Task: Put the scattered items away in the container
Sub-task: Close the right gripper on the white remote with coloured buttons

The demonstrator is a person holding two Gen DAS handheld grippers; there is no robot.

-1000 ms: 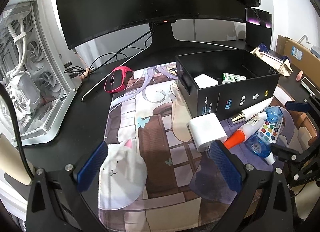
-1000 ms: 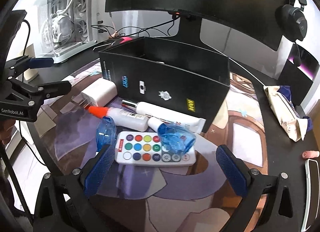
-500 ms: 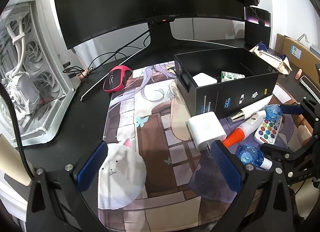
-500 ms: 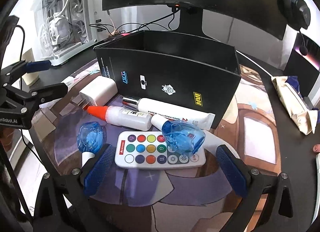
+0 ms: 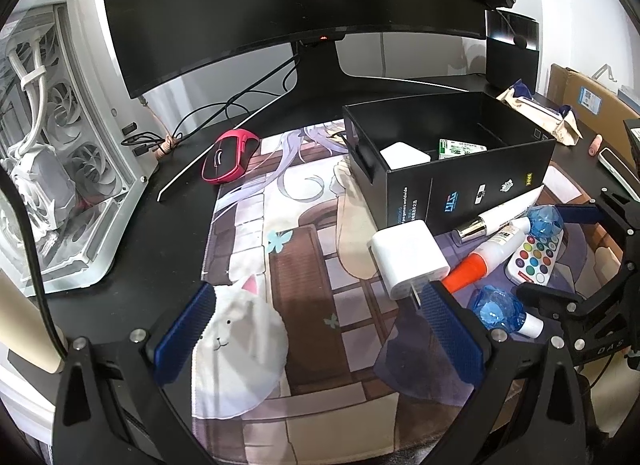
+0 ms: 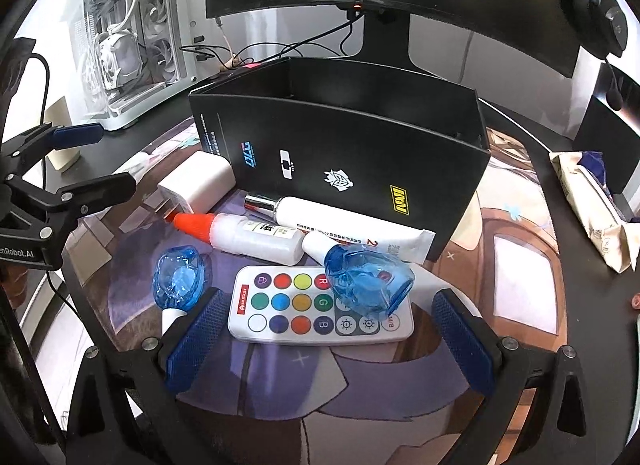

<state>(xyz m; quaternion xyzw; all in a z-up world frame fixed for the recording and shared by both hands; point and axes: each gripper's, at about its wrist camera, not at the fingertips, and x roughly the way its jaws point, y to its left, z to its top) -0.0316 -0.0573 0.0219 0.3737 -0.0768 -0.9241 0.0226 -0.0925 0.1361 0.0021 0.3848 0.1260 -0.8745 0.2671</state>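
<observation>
Right gripper (image 6: 326,339) has closed in low over the remote (image 6: 320,307), jaws apart to straddle it. Left gripper (image 5: 316,331) hangs apart, empty. Box (image 6: 360,169) stands just behind, for an easy drop.

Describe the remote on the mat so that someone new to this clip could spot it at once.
Find the open black box standing on the illustrated desk mat. In front of its printed wall lies a cluster of tubes and bottles, and the remote is nearest the right gripper, lying flat. It is the only flat white slab there, covered in round coloured buttons, with a blue translucent cap resting on its right part.
</observation>
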